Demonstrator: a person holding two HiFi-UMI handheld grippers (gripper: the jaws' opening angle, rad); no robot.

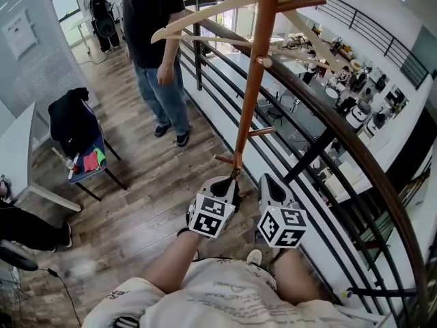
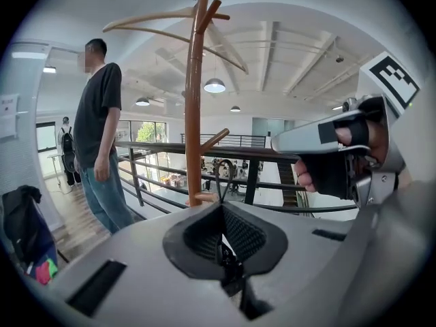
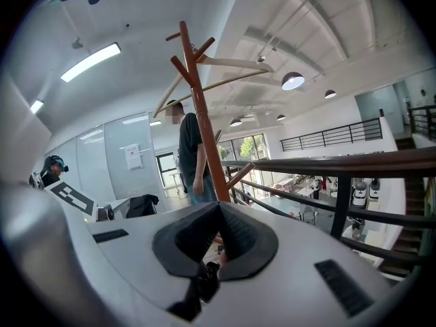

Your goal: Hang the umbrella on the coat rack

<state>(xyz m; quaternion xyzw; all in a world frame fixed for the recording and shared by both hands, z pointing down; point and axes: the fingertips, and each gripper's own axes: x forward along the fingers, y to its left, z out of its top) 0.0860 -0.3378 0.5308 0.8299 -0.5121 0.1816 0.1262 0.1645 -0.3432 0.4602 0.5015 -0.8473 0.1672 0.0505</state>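
The wooden coat rack stands by the railing, its pole running down to just ahead of both grippers. My left gripper is shut on a thin dark strap loop that rises from its closed jaws. The loop sits right beside a low peg of the rack. The umbrella's body is hidden from every view. My right gripper hovers just right of the left one, shut with nothing seen in its jaws. The pole stands close ahead of it.
Wooden hangers hang at the rack's top. A person stands beyond the rack by the dark metal railing, which has a drop to a lower floor behind it. A chair with clothes and a white table stand at the left.
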